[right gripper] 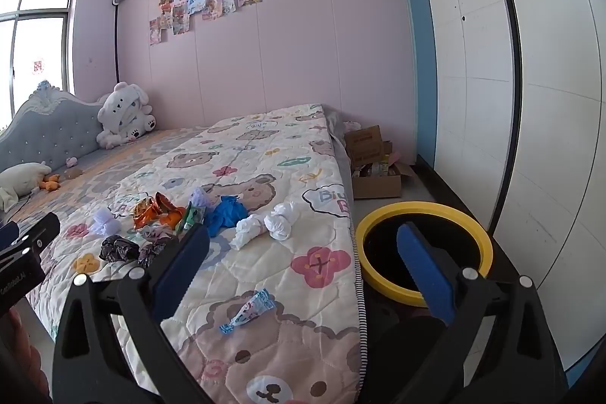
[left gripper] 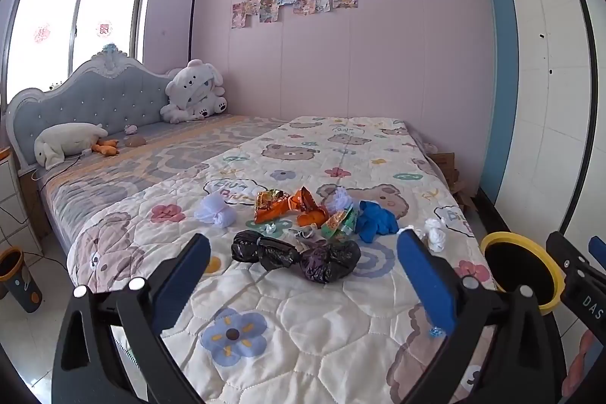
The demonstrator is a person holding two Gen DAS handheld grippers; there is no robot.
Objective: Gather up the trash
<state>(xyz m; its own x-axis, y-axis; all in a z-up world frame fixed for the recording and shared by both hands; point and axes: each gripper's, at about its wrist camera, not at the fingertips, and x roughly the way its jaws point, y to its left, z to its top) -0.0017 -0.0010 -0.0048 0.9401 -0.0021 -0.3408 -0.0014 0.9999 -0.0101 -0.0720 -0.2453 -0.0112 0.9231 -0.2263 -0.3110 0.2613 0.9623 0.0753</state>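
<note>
Trash lies in a pile on the bear-print quilt: two black bags, orange snack wrappers, a green wrapper, a blue glove, white tissue wads and a knotted white bag. A small blue candy wrapper lies near the quilt's front edge. A yellow-rimmed black bin stands on the floor right of the bed. My left gripper is open and empty, in front of the pile. My right gripper is open and empty, over the bed edge and bin.
Plush toys sit by the grey headboard. A cardboard box stands on the floor past the bed. A white wardrobe runs along the right. A second small bin stands at left.
</note>
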